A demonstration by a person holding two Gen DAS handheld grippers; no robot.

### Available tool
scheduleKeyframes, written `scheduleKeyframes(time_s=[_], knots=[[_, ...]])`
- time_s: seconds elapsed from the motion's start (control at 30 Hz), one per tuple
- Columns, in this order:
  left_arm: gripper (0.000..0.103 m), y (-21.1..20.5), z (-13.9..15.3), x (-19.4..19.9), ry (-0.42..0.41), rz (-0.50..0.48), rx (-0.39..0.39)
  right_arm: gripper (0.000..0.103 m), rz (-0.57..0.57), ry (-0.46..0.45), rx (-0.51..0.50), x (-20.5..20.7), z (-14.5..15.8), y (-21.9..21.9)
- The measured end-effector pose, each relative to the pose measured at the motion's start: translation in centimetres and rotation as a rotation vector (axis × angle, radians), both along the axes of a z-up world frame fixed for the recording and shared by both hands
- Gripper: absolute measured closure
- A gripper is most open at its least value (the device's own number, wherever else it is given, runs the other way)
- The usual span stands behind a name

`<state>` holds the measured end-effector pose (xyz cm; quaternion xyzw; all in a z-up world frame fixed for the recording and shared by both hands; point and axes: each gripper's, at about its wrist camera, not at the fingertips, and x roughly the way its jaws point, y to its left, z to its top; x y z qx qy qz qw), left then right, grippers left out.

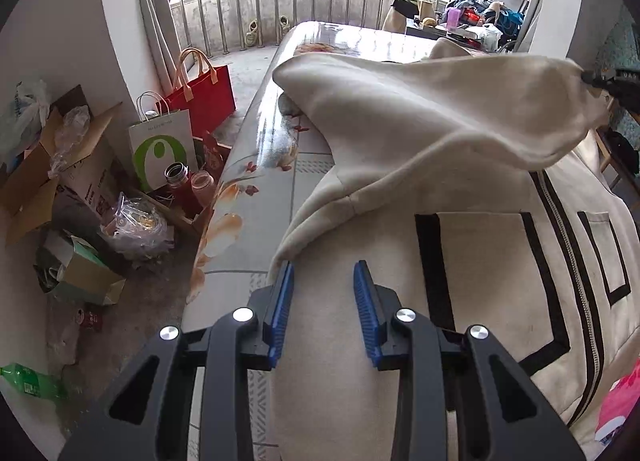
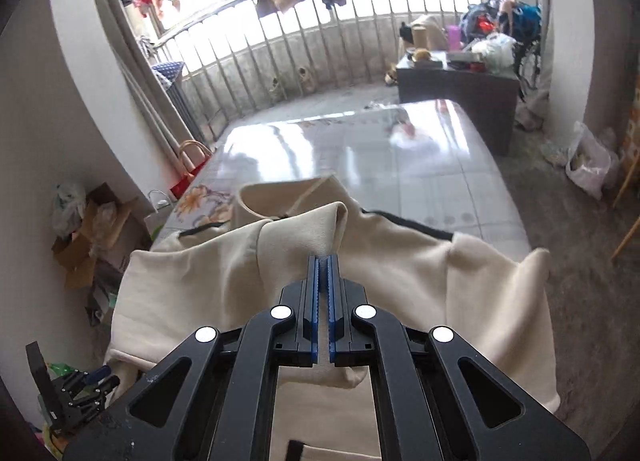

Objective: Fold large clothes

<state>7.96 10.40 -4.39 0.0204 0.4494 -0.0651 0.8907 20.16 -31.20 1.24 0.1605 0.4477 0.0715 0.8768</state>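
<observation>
A cream zip jacket with black trim lies spread over a glossy flowered table. My left gripper hovers over the jacket's left edge, jaws apart, with flat cloth under them and nothing pinched. It also shows small at the lower left of the right wrist view, left gripper. My right gripper is shut on a fold of the cream sleeve and holds it above the jacket. In the left wrist view the raised sleeve stretches to the right gripper at the far right edge.
Left of the table the floor holds a red tote, a white paper bag, bottles, cardboard boxes and plastic bags. A dark cluttered side table stands behind, before a balcony railing. The table's far half shines bare.
</observation>
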Motion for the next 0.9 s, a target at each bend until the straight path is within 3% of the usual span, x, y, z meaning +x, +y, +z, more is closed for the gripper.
scheduleKeyframes(time_s=[0.13, 0.33, 0.43, 0.53, 0.63, 0.73, 0.83, 0.9], knots=[[0.073, 0.0, 0.2, 0.5, -0.004, 0.001, 0.001, 0.101, -0.034, 0.097, -0.014, -1.1, -3.9, -1.1], [0.073, 0.7, 0.7, 1.9, -0.044, 0.068, 0.076, 0.101, -0.033, 0.064, 0.138, -1.6, -2.5, -2.5], [0.071, 2.6, 0.7, 2.4, -0.014, 0.100, 0.000, 0.101, -0.029, 0.070, 0.182, -1.3, -2.2, -3.2], [0.071, 3.9, 1.6, 1.9, -0.030, 0.106, -0.069, 0.101, -0.020, 0.161, 0.181, -0.1, -5.0, -3.5], [0.072, 4.7, 3.0, 1.9, -0.051, 0.072, -0.175, 0.092, -0.018, 0.230, 0.141, 0.9, -7.5, -3.7], [0.072, 3.9, 3.9, 2.8, -0.061, 0.024, -0.215, 0.057, 0.014, 0.270, 0.058, 1.6, -9.0, -3.0], [0.072, 1.5, 4.0, 3.8, -0.056, -0.041, -0.215, 0.056, 0.059, 0.266, -0.044, 1.8, -9.4, -1.6], [0.071, -0.1, 3.4, 4.6, -0.043, -0.070, -0.178, 0.076, 0.082, 0.271, -0.094, 1.9, -9.2, -0.8]])
